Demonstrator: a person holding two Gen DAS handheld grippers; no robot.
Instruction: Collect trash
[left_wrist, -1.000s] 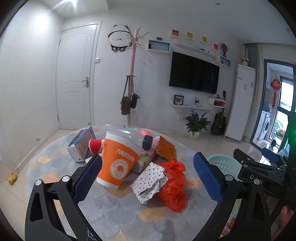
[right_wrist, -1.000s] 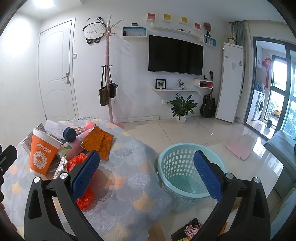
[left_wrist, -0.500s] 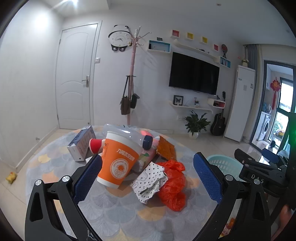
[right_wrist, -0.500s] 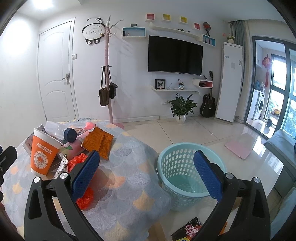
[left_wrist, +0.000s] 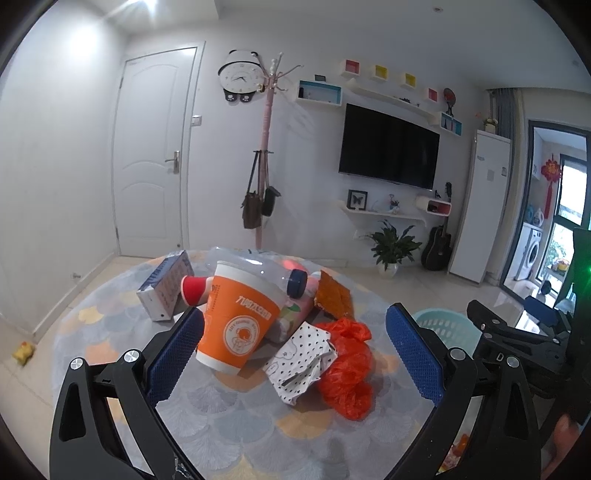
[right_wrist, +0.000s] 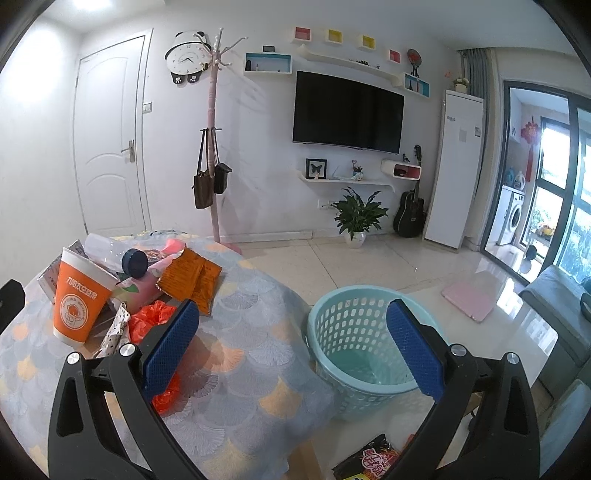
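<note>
A pile of trash lies on the round table (left_wrist: 229, 417): an orange paper cup (left_wrist: 236, 325), a clear bottle with a blue cap (left_wrist: 258, 269), a dotted paper bag (left_wrist: 303, 358), an orange plastic bag (left_wrist: 349, 373), an orange snack wrapper (left_wrist: 332, 295) and a white-blue carton (left_wrist: 164, 284). My left gripper (left_wrist: 293, 354) is open and empty, just in front of the pile. My right gripper (right_wrist: 291, 350) is open and empty, between the table edge and the teal basket (right_wrist: 354, 343) on the floor. The cup (right_wrist: 79, 299) and wrapper (right_wrist: 192, 280) also show in the right wrist view.
A red snack packet (right_wrist: 373, 461) lies on the floor below the right gripper. A pink mat (right_wrist: 469, 299) lies on the floor to the right. A coat stand (right_wrist: 212, 147), plant (right_wrist: 358, 218) and guitar (right_wrist: 410, 214) stand by the far wall.
Both grippers have shifted only slightly; the pile looks a touch nearer in the left wrist view. Nothing was taken hold of.
</note>
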